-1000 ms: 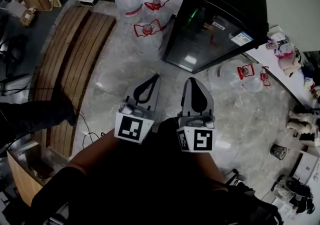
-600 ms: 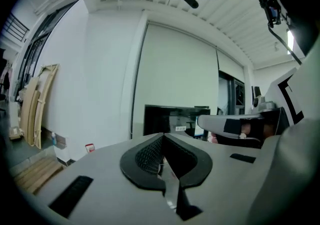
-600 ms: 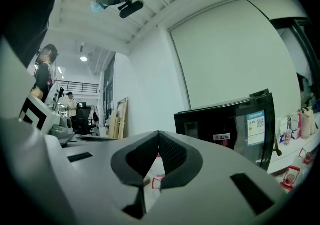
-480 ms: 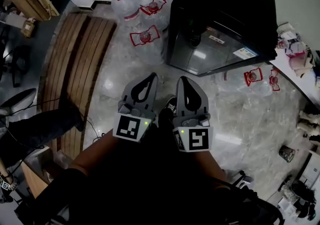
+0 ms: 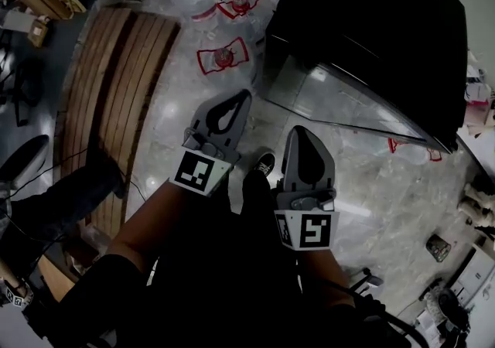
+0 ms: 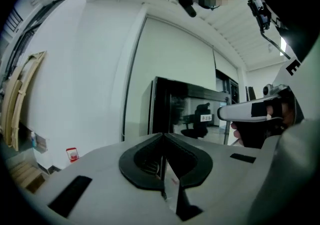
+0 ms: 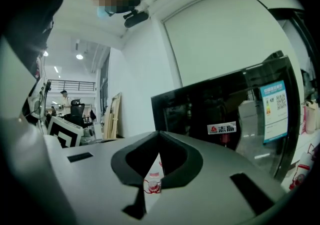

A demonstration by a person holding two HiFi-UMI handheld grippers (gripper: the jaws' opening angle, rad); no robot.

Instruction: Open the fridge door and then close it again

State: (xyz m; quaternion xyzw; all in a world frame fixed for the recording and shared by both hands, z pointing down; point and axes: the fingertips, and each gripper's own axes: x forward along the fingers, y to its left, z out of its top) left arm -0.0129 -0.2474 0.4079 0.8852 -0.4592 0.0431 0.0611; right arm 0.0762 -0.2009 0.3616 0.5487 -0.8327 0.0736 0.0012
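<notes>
A black fridge [image 5: 371, 29] fills the head view's upper right, its glass door [image 5: 332, 99] shut and facing me. In the left gripper view the fridge [image 6: 185, 111] stands straight ahead. It shows at the right in the right gripper view [image 7: 225, 109], with stickers on the glass. My left gripper [image 5: 244, 94] points at the fridge's near left corner, shut and empty, short of the door. My right gripper [image 5: 298, 129] is held beside it, tips together, with nothing between them, also apart from the door. Both sets of jaws [image 6: 162, 134] [image 7: 159, 132] meet at their tips.
Three water jugs with red handles [image 5: 224, 60] stand on the marble floor left of the fridge. Left of them lies a slatted wooden bench [image 5: 116, 99]. Another person's leg [image 5: 54, 192] is at the left edge. Clutter lines the right edge [image 5: 472, 207]. My shoe [image 5: 264, 162] is below the grippers.
The fridge has grown larger and come closer in the head view. Both grippers have advanced toward it, the left one further than the right. Both jaws stayed shut.
</notes>
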